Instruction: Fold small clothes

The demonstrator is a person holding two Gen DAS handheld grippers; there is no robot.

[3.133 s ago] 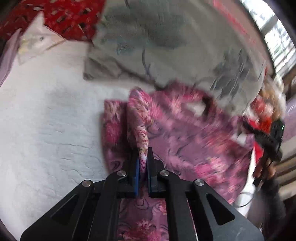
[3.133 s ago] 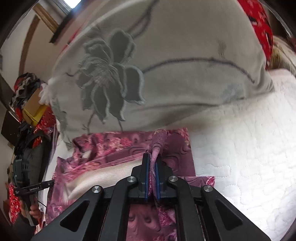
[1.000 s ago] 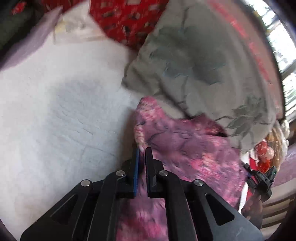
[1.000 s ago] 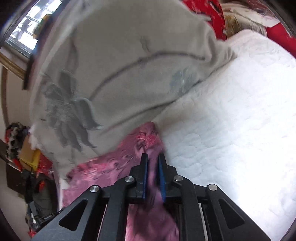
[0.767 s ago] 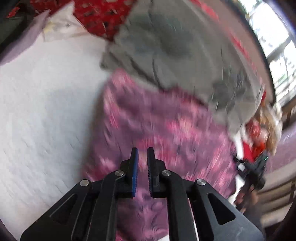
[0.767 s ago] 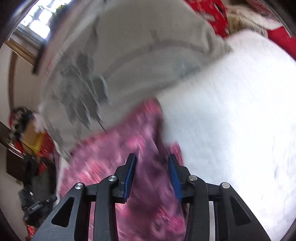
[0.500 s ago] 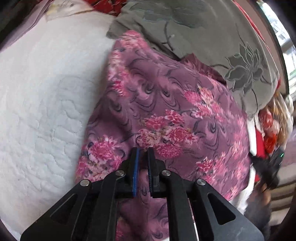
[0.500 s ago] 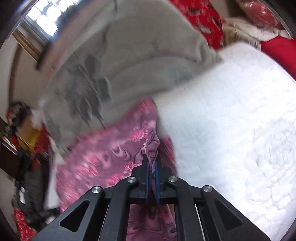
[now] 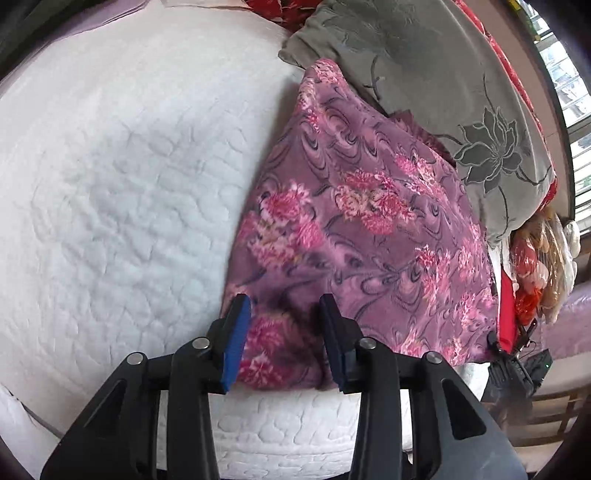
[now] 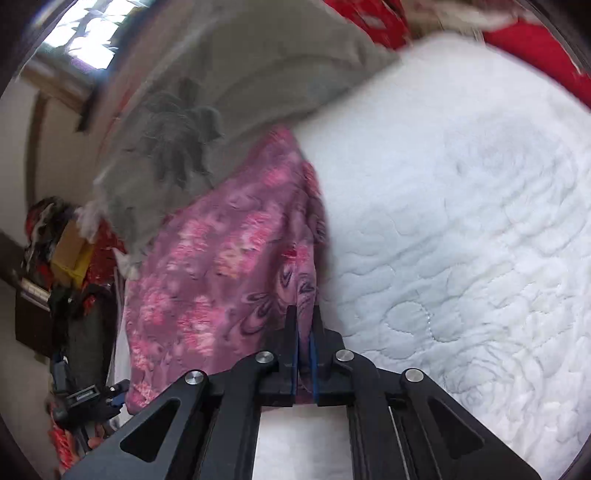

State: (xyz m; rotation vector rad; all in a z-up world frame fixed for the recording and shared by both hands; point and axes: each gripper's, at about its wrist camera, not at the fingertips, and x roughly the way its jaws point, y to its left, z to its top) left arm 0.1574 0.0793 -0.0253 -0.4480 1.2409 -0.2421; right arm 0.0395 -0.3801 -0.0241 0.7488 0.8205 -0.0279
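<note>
White quilted mattress under floral garment

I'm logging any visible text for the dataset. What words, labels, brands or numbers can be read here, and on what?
No text can be read with confidence.
The black device at the lower left of the right wrist view carries a small pale label, too small and blurred to read.
The floral purple garment, the grey flower blanket and the white quilted mattress bear only patterns, no lettering.

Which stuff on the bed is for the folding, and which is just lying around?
For the folding:
- purple flowery garment
- left gripper, jaws opening over it
- right gripper, pinching its edge

Just lying around:
- grey flower blanket
- white quilted mattress
- red patterned cloth
</note>
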